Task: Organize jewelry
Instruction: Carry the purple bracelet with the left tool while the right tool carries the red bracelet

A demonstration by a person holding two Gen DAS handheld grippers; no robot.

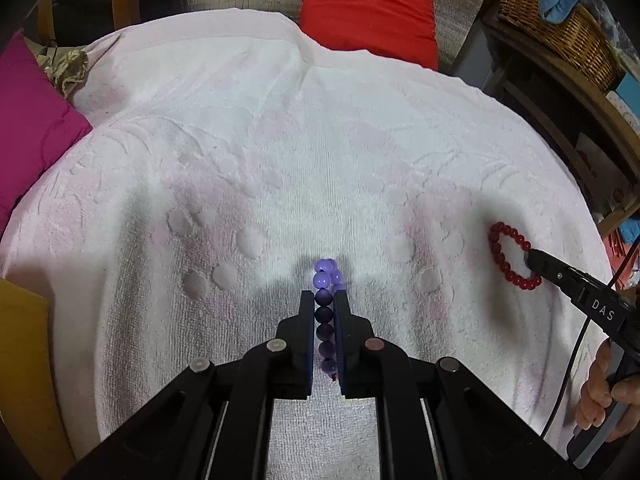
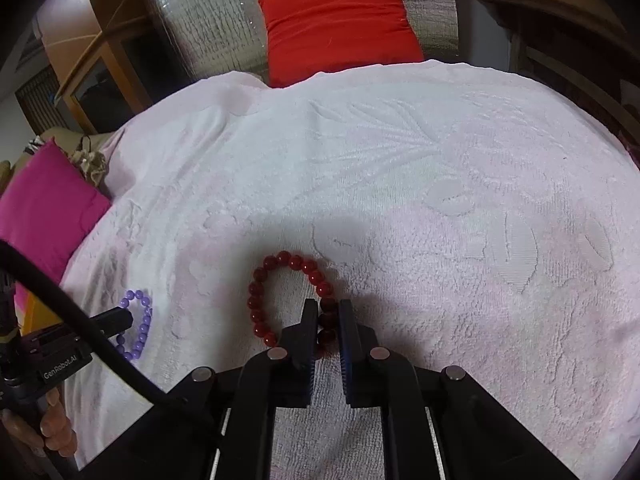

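From the left wrist, the left gripper (image 1: 324, 300) is clamped on the purple bead bracelet (image 1: 326, 280) — beads run between its fingers, the loop standing on edge over the white towel (image 1: 280, 140); far right, the red bead bracelet (image 1: 512, 254) lies flat. From the right wrist, the right gripper (image 2: 328, 312) pinches one side of the red bracelet — the rest rests on the towel, a red cushion (image 2: 338, 20) beyond.
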